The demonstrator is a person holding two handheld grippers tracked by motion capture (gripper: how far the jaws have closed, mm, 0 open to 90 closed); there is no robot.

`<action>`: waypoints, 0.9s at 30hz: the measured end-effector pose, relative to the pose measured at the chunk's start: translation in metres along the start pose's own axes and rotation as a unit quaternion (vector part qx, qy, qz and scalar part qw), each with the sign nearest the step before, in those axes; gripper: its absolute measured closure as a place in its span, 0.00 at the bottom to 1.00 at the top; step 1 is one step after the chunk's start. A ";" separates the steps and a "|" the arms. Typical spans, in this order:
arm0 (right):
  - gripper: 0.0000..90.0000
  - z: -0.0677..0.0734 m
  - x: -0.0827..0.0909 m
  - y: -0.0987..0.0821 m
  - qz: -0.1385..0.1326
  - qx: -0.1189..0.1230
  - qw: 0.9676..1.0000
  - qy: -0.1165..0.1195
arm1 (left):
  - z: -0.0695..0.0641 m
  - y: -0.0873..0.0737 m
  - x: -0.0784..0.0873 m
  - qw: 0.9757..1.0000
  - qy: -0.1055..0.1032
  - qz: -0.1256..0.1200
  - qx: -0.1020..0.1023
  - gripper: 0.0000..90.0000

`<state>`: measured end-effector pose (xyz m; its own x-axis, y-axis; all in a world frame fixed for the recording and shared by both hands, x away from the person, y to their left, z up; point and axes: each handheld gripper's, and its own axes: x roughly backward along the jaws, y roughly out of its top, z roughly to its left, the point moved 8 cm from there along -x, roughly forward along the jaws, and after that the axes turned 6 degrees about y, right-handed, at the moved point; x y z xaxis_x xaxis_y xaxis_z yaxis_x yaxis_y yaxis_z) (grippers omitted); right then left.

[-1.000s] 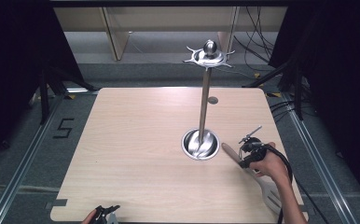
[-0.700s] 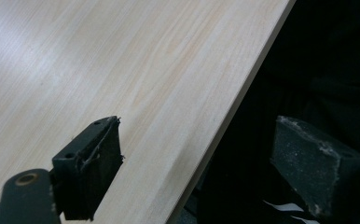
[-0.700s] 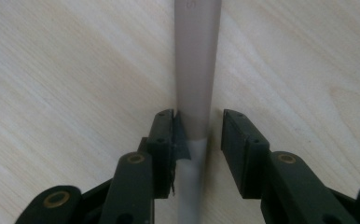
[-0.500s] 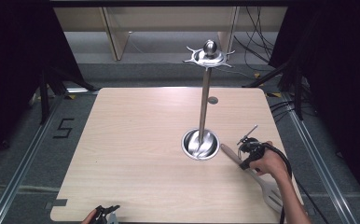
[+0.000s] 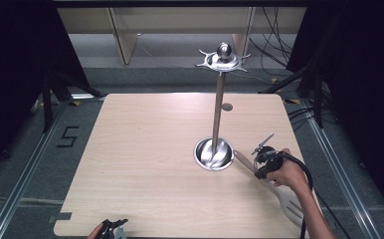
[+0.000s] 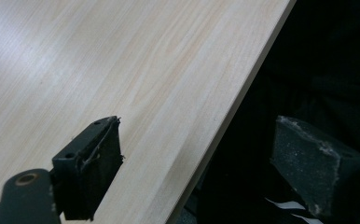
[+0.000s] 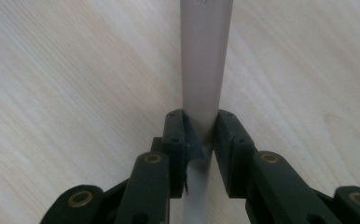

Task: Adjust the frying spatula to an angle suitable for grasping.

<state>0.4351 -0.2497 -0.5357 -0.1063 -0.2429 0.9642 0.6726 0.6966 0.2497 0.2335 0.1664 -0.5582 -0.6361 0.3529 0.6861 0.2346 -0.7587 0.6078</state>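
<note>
The right claw [image 7: 200, 135] has just clenched on the grey slotted spatula's [image 5: 285, 200] handle; it lies on the pale wooden desk [image 5: 145, 149] beside the steel utensil stand [image 5: 215, 152]. Lift level, grip firm. The left claw [image 6: 206, 172] idles, released.

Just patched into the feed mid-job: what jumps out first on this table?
The tall steel utensil stand rises from its round base right of the table's middle, its hook ring at the top bare. Just right of the base, the right gripper is clamped on the handle of a slotted spatula lying on the wooden table, blade toward the near right corner. The left gripper sits open at the near edge.
</note>
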 end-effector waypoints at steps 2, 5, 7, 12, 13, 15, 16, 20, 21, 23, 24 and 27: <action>0.84 0.002 0.011 -0.001 -0.029 -0.008 1.000 0.004 | -0.001 0.000 -0.001 1.000 -0.004 -0.001 0.000 0.17; 0.84 0.001 0.022 -0.001 -0.065 -0.014 0.998 0.004 | -0.001 0.000 -0.002 1.000 -0.004 0.001 0.001 0.17; 0.84 0.003 0.028 -0.004 -0.070 -0.037 0.997 0.002 | -0.001 0.000 -0.001 1.000 -0.007 -0.001 0.003 0.17; 0.84 0.007 0.040 -0.004 -0.107 -0.023 0.994 -0.009 | 0.001 0.000 0.001 1.000 -0.001 -0.001 0.004 0.17; 0.84 0.007 0.043 -0.003 -0.117 -0.004 0.993 -0.007 | 0.002 0.000 0.001 1.000 0.002 -0.002 0.000 0.17; 0.84 0.009 0.047 -0.002 -0.127 0.000 0.992 -0.006 | 0.001 0.000 0.001 1.000 0.001 -0.002 0.001 0.17; 0.84 0.013 0.055 -0.003 -0.142 -0.012 0.990 -0.012 | 0.002 0.000 0.001 1.000 0.005 -0.001 0.001 0.17; 0.84 0.017 0.072 -0.004 -0.187 0.008 0.982 -0.014 | 0.001 0.000 0.001 1.000 0.004 -0.002 0.001 0.17; 0.84 0.018 0.075 -0.005 -0.196 0.012 0.980 -0.010 | 0.002 0.000 0.002 1.000 0.001 -0.001 0.002 0.17; 0.84 0.022 0.082 -0.007 -0.211 0.003 0.977 -0.007 | 0.002 0.000 0.002 1.000 0.002 -0.002 0.005 0.17; 0.84 0.022 0.084 -0.006 -0.226 0.010 0.974 -0.011 | 0.003 0.000 0.002 1.000 0.002 -0.002 0.005 0.17; 0.84 0.021 0.092 -0.005 -0.249 0.033 0.968 -0.013 | 0.002 0.000 0.001 1.000 0.004 -0.001 0.005 0.17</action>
<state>0.4065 -0.2619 -0.4461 -0.4235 -0.5437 0.7246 0.4852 0.5393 0.6883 0.2343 0.1684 -0.5566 -0.6418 0.3502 0.6823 0.2403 -0.7530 0.6125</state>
